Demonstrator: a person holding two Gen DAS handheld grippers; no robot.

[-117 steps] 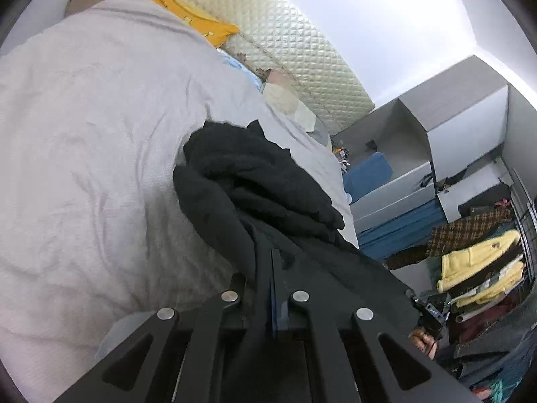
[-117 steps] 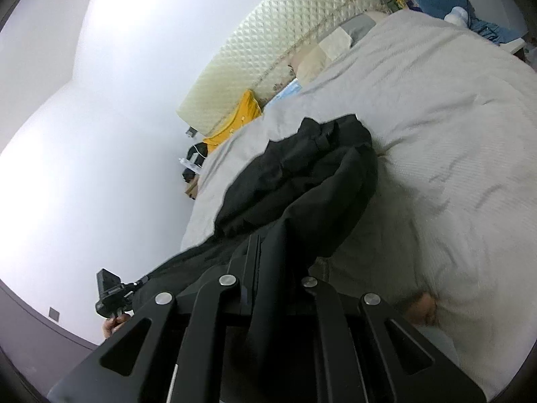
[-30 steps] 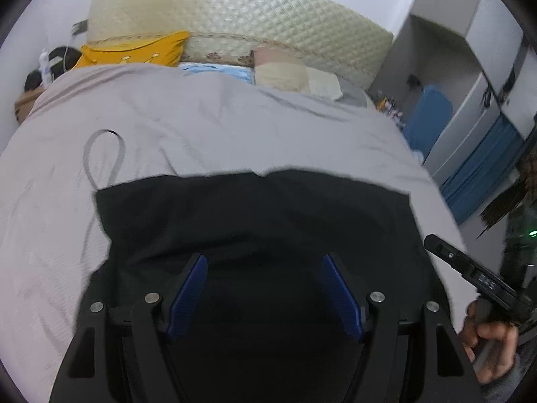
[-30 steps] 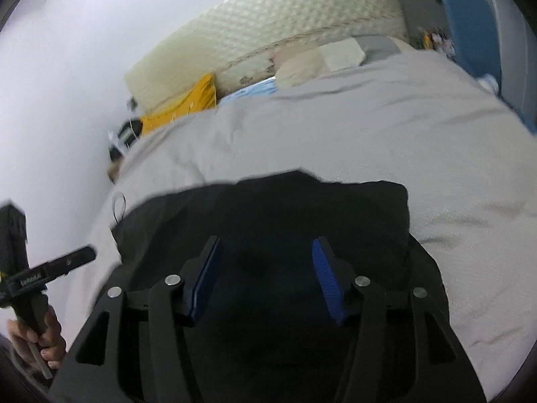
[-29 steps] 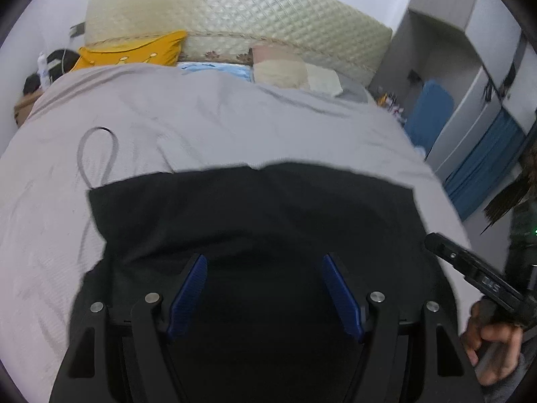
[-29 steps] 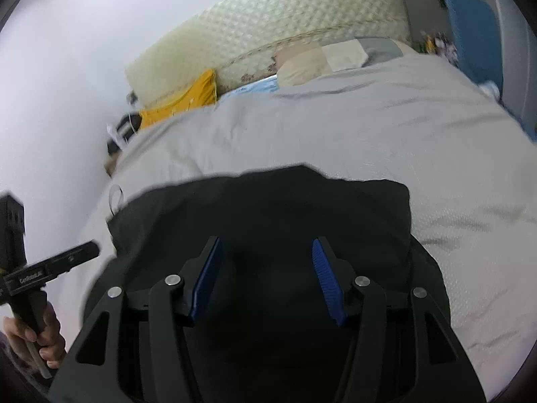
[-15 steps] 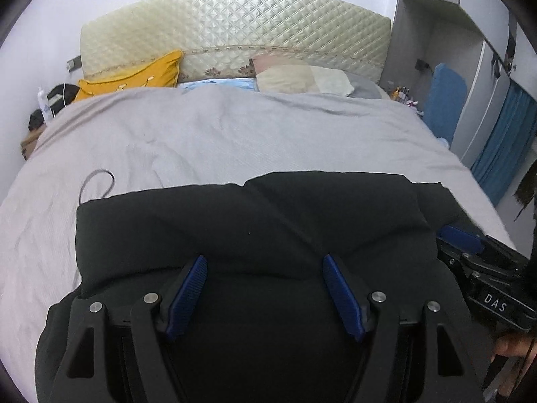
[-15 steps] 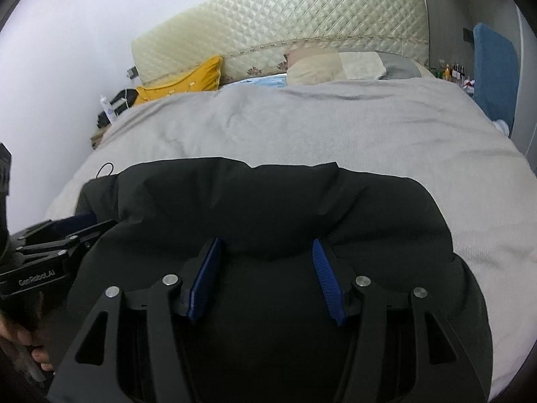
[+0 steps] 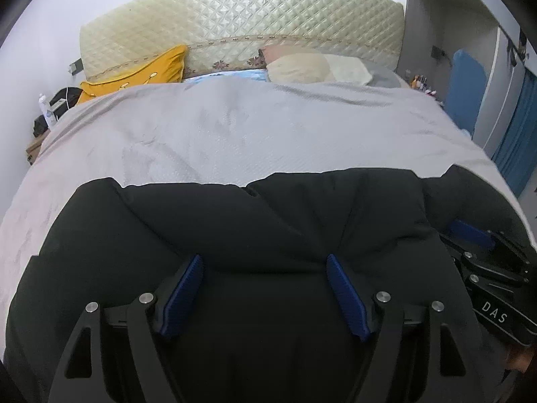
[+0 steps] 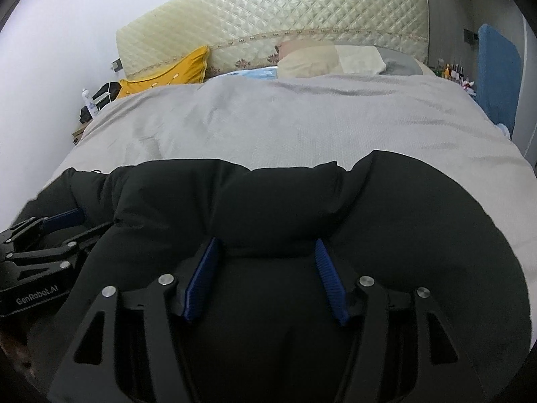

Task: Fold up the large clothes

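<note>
Left wrist view: black coat (image 9: 268, 221) on the bed (image 9: 235, 134) lies under both spread, empty grippers, left (image 9: 265, 265) just widened, right (image 10: 266, 248).

Left gripper (image 9: 265, 268), jaws just widened, hangs over black garment (image 9: 268, 215) (spread on grey bed (image 9: 251, 134)).

grey bedspread (image 9: 268, 134) ahead of the fingers, cream quilted headboard (image 9: 241, 16) beyond it, yellow cushion (image 9: 141, 74) far left, beige pillow (image 9: 302, 69) centre, plain white wall (image 10: 67, 33), blue curtain (image 9: 513, 131) far right
</note>
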